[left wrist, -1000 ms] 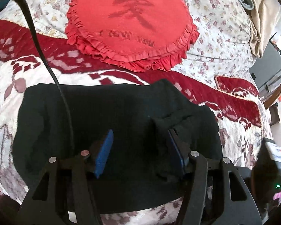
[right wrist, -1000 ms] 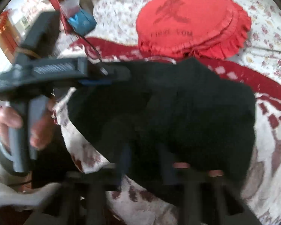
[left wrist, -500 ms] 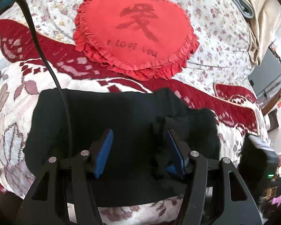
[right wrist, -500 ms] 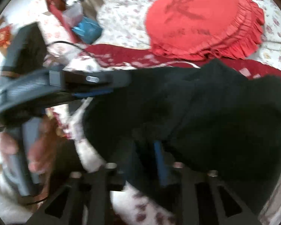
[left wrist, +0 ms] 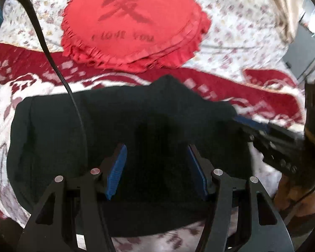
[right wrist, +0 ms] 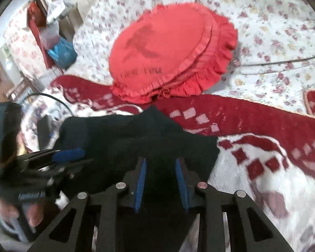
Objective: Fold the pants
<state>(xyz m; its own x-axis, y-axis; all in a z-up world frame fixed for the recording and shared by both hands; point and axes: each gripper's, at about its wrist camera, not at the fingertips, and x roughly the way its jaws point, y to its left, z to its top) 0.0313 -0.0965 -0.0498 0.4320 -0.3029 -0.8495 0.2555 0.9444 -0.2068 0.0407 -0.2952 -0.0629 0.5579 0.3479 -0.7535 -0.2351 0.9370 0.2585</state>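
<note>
The black pants (left wrist: 136, 126) lie folded into a broad bundle on the red-and-white blanket (left wrist: 231, 96). My left gripper (left wrist: 157, 168) hovers over their near half, jaws wide open, with only flat cloth below the blue pads. My right gripper (right wrist: 160, 176) stands over the pants (right wrist: 136, 134) at their right end. Its jaws are closing, but the pads still stand apart and I see no cloth pinched between them. Each gripper shows in the other's view: the right one's blue fingertips (left wrist: 250, 124) at the pants' right edge, the left one's fingertips (right wrist: 69, 154) at the left, with the hand that holds it below.
A red frilled heart cushion (left wrist: 134, 25) lies just beyond the pants on the floral bedspread (left wrist: 241, 21). A black cable (left wrist: 52, 58) hangs across the left wrist view. Bags and clutter (right wrist: 61, 52) stand beside the bed at far left.
The right gripper let go of the pants fold it was shut on and drew back. The cloth lump at the left gripper's right finger now lies flat. The right gripper entered the left view.
</note>
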